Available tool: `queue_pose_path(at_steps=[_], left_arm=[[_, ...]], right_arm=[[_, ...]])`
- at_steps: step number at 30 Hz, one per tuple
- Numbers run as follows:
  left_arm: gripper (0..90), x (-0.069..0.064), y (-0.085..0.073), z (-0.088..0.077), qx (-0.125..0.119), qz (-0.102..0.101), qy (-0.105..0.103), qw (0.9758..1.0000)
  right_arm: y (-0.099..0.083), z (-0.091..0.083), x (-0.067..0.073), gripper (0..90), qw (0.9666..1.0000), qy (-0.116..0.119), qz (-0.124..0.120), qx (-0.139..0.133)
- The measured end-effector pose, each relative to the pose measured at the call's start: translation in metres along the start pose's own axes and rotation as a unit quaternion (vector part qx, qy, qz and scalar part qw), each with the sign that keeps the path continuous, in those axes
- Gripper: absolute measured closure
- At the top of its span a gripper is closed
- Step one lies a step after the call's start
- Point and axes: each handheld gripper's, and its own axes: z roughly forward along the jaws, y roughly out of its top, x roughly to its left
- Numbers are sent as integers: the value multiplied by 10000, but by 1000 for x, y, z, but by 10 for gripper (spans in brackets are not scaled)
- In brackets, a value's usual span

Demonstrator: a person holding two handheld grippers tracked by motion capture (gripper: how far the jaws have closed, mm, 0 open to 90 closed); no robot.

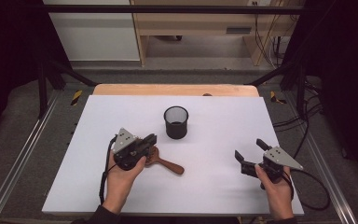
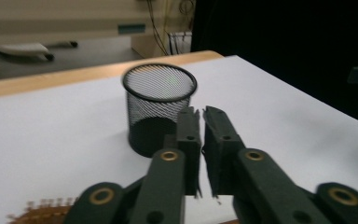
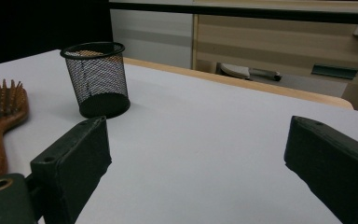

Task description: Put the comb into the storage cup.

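The left claw (image 1: pixel 150 139) is seen closed, its two black jaws drawn nearly together with nothing gripped between them, as the left claw's own view (image 2: pixel 200 114) makes plain. It is held just above the head of the brush (image 1: pixel 165 162). The right claw (image 1: pixel 249 151) is held wide open and empty at the desk's right side, well apart from the brush; in its own view (image 3: pixel 196 140) only bare desk lies between the jaws.

Two claws, one brush and one cup (image 1: pixel 175 122) are counted on the desk (image 1: pixel 223 121).

The brush lies flat on the desk near its middle, just in front of the left hand (image 1: pixel 121 179). Its long axis runs slantwise: the head points toward the left claw and the handle toward the right, nearer the person. It is made of reddish-brown wood, with an oval head set with short pegs and a narrow, rounded handle.

The cup is a round holder of black wire mesh with a solid rim, standing upright beyond the brush and apart from it. The desk is covered by a smooth white sheet, with a pale wooden edge showing at the far side.
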Motion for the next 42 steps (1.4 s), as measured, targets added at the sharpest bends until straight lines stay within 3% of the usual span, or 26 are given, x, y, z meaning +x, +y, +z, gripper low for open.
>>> queue_pose_path(at_steps=[2, 3, 4, 7, 13, 14, 17, 24, 28, 42], left_arm=[[896, -3, -3, 10, 155, -63, -68, 9998], [900, -6, -6, 19, 325, -61, -100, 9994], [900, -6, -6, 19, 325, -61, -100, 9994], [900, -11, -13, 34, 630, -46, -129, 9979], [900, -18, -29, 59, 1233, -55, -248, 9920], [900, -18, -29, 59, 1233, -55, -248, 9920], [900, -20, -35, 67, 1465, -36, -266, 9888], [900, -26, -44, 76, 1799, 61, -317, 9832], [900, -27, -47, 78, 1896, 90, -316, 9813], [900, -30, -57, 83, 2344, 167, -452, 9709]], right_arm=[[0, 0, 0, 72, 10000, 6, 4, -5], [0, 0, 0, 72, 10000, 15, 0, -5], [0, 0, 0, 72, 10000, 15, 0, -5], [0, 0, 1, 72, 10000, 51, -6, -1], [1, 1, 3, 70, 9999, 100, -47, 36], [1, 1, 3, 70, 9999, 100, -47, 36], [1, 1, 4, 70, 9999, 111, -50, 43], [1, 1, 4, 70, 9999, 107, -44, 49], [1, 1, 4, 70, 9999, 112, -50, 64], [1, 2, 5, 69, 9998, 172, -64, 96]])
